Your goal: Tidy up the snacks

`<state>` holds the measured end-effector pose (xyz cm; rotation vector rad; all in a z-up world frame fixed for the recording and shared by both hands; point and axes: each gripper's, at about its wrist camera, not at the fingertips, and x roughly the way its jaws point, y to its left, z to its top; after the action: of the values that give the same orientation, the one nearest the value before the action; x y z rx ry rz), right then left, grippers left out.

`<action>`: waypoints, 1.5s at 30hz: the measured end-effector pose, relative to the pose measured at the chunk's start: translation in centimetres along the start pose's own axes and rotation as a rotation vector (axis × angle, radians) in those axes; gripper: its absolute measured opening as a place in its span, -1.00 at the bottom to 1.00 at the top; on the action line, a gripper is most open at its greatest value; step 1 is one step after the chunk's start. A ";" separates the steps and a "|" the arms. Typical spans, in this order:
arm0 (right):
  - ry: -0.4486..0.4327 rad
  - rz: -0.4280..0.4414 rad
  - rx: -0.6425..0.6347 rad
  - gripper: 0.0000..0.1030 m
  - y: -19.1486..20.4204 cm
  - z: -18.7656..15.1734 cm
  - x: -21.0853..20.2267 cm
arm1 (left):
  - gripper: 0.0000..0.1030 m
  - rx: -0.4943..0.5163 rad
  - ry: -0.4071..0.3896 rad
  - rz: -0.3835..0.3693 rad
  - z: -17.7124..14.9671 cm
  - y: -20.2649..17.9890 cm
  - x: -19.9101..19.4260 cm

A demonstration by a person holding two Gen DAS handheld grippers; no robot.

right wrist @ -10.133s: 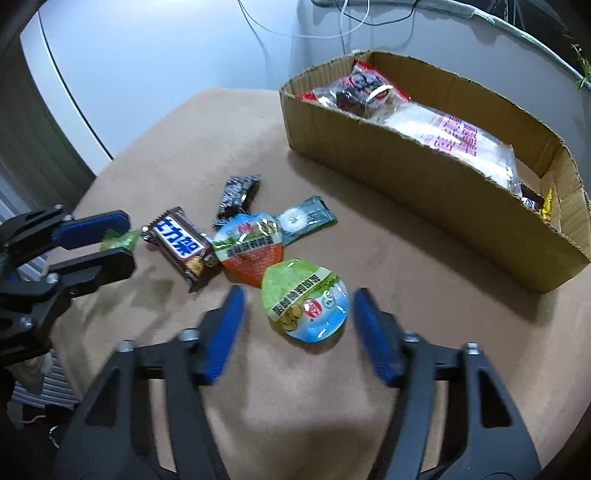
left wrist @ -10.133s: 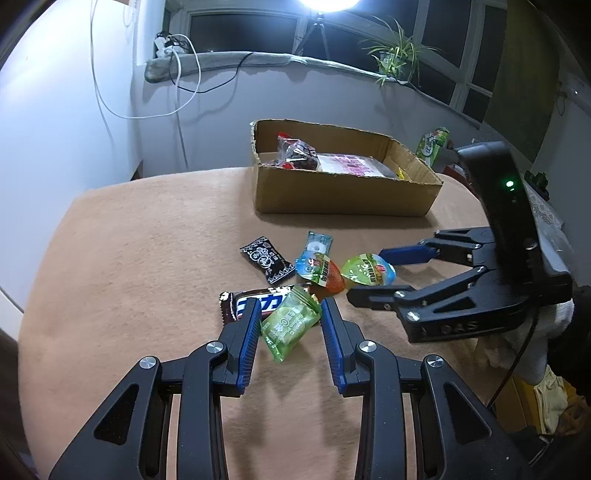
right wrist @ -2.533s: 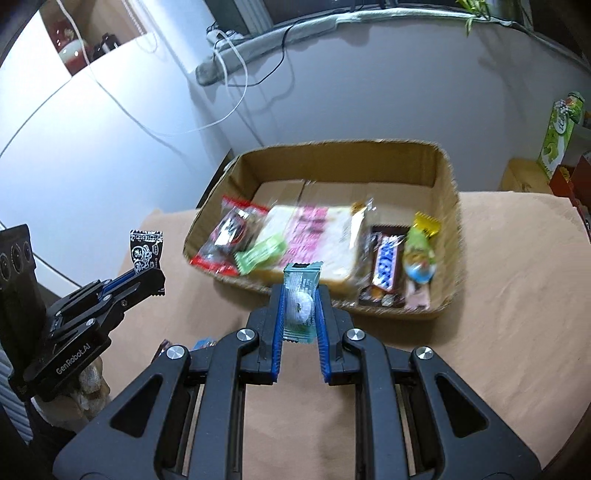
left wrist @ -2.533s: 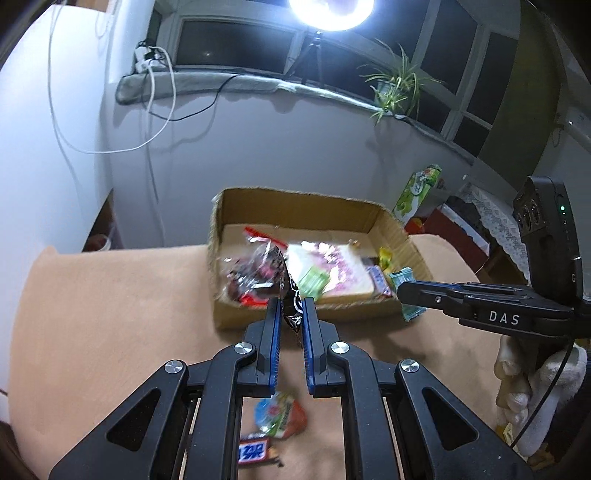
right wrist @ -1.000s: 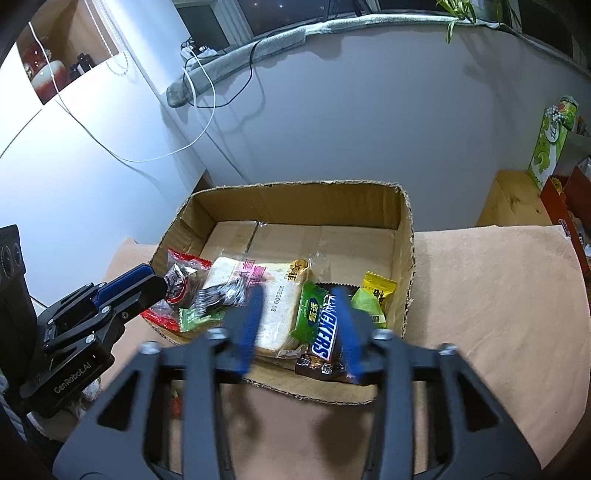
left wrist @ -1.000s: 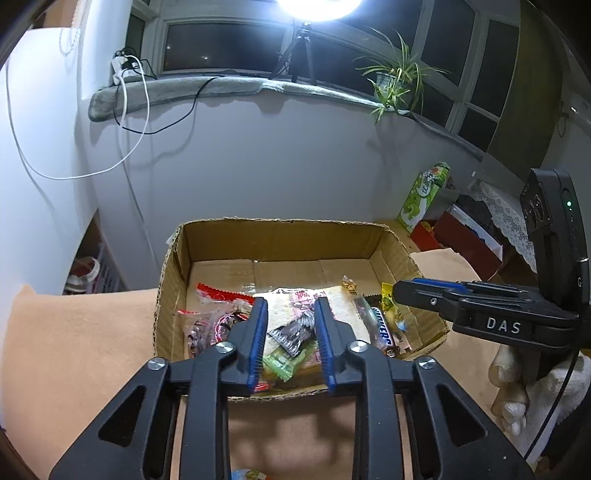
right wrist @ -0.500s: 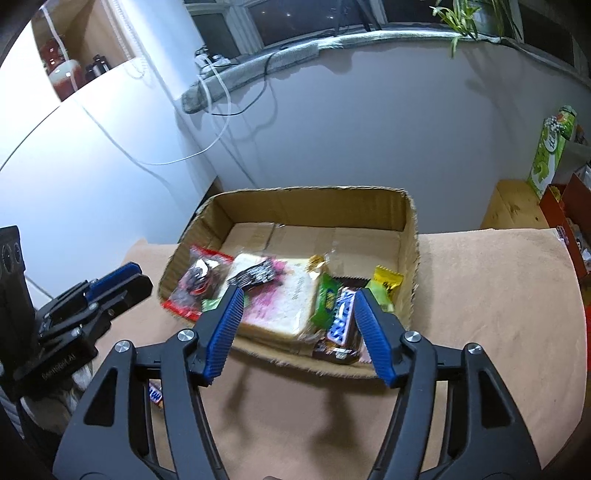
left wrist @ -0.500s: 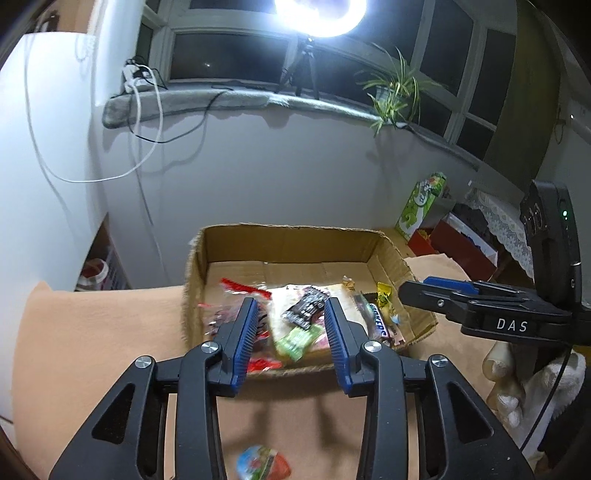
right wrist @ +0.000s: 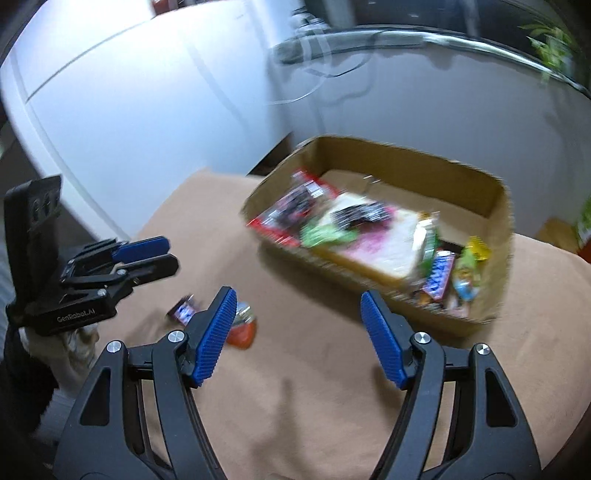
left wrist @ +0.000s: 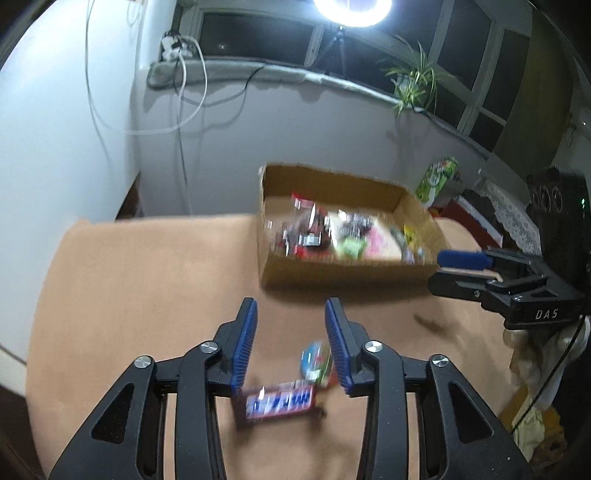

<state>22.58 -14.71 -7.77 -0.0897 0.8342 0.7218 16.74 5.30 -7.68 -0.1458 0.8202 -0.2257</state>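
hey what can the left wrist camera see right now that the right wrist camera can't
Only the left wrist view: the ring light, the potted plant on the sill, and the right claw from the side. Only the right wrist view: the left claw from the side. Both: the cardboard box of snacks, the candy bar and the jelly cup on the brown table.

A ring light [left wrist: 351, 9] glares at the far window, a spider plant [left wrist: 413, 86] on the sill to its right, white cables [left wrist: 184, 74] dangling far left.

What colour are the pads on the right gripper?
Blue pads, clearest in the right wrist view.
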 end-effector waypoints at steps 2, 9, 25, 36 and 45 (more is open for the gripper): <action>0.030 0.020 -0.033 0.41 1.0 -0.7 0.8 | 0.05 0.004 0.014 -0.006 -1.1 0.0 -0.1; 0.121 0.032 -0.131 0.41 3.2 -2.8 3.4 | 0.06 0.129 0.057 0.043 -5.0 -1.6 0.0; 0.202 0.037 -0.161 0.41 4.3 -3.0 7.5 | 0.08 0.453 0.188 0.182 -5.8 -1.6 4.5; 0.226 -0.011 -0.216 0.24 4.9 -2.3 9.4 | 0.08 0.360 0.185 0.072 -4.0 0.0 6.6; 0.196 -0.031 -0.252 0.07 5.5 -1.2 10.4 | -0.40 0.304 0.180 0.030 -3.9 0.3 6.9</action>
<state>23.12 -5.18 -14.77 -0.4042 0.9231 0.7951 18.42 3.68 -15.24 0.1740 0.9557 -0.3359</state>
